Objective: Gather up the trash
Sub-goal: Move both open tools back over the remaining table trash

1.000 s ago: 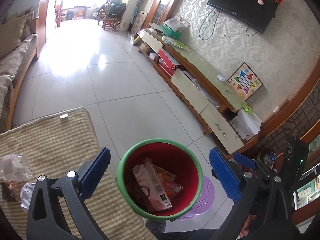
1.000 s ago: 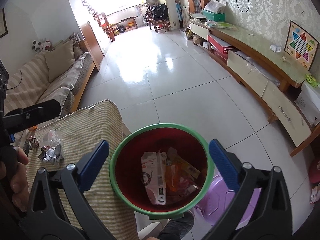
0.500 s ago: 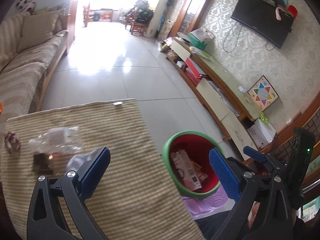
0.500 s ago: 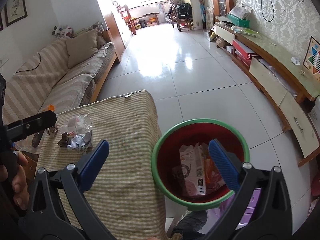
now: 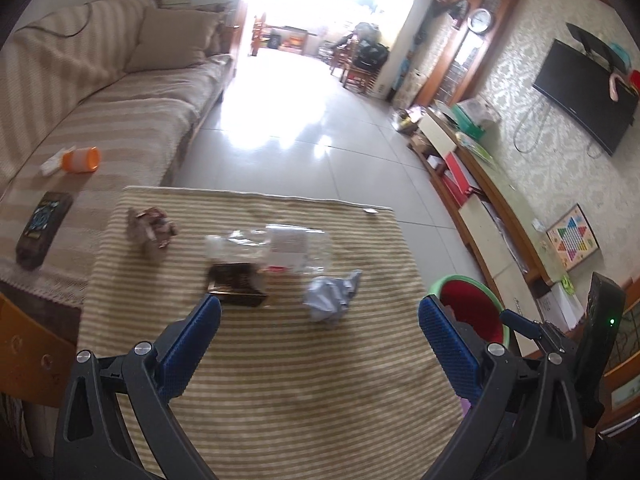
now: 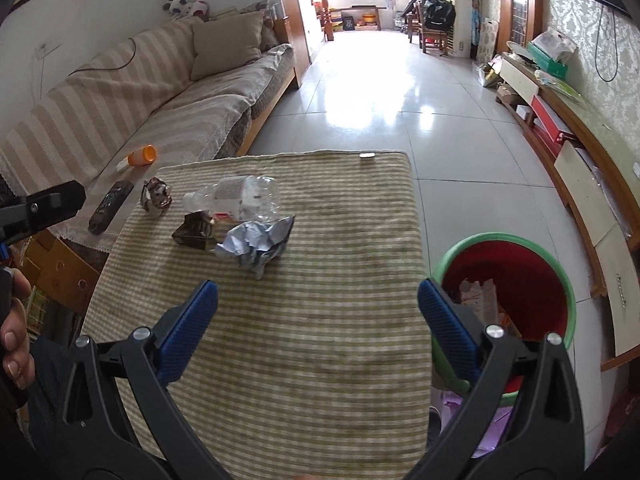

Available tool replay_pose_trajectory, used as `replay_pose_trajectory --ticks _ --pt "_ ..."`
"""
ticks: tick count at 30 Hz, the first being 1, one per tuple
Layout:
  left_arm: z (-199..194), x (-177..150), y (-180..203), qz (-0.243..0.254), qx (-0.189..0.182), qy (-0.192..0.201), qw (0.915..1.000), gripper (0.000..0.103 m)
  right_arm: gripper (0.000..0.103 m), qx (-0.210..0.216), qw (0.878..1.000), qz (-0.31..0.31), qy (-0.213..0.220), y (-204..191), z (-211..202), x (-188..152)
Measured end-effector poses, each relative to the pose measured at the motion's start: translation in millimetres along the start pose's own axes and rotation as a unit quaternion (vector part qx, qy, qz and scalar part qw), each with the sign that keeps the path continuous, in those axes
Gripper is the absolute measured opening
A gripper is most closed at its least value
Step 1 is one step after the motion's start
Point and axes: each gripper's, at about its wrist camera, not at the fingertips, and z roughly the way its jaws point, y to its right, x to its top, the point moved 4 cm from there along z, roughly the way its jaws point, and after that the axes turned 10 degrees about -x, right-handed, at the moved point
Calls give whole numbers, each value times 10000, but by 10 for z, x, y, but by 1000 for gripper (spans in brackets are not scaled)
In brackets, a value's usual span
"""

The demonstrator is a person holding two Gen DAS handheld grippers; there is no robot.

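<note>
Hovering apart and empty, both tongs (image 5: 319,322) (image 6: 318,300) face bare striped bench (image 6: 320,340) cloth, with crumpled foil (image 6: 256,242) ahead and the red bin (image 6: 508,280) beside the right edge.

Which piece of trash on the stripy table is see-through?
The clear plastic bottle lying on its side. The crumpled silver foil wrapper and brown wrappers aren't transparent.

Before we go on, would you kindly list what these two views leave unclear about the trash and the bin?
- Red bin: in the right wrist view the right tongs cover its near rim; in the left wrist view the left tongs hide most of it.
- Bin contents: only partly visible, items unidentifiable.
- Clear plastic bottle: motion blur in the left wrist view; label unreadable.
- Dark wrapper: print too small in both views.
</note>
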Motion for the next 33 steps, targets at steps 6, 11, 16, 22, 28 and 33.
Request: replay_pose_trajectory --ticks 6,11,16,22,28,33 --pt "-246 12 -465 -200 225 126 9995 95 98 38 9995 -322 -24 -442 52 103" --pt "-341 23 -760 -322 330 185 9988 95 98 35 9990 -429 -74 -640 143 152" --pt "-355 38 -982 -478 399 234 9978 95 98 37 9986 -511 -150 -782 266 178" --pt "-286 67 -1254 -702 444 253 9962 95 98 22 9985 -493 -223 -864 431 200" --pt "-97 155 -1465 -838 453 178 9953 95 98 19 9990 -350 -292 -821 566 230" --pt "169 199 -1636 -969 476 38 9942 95 98 -1 9988 -279 -398 -786 758 248"
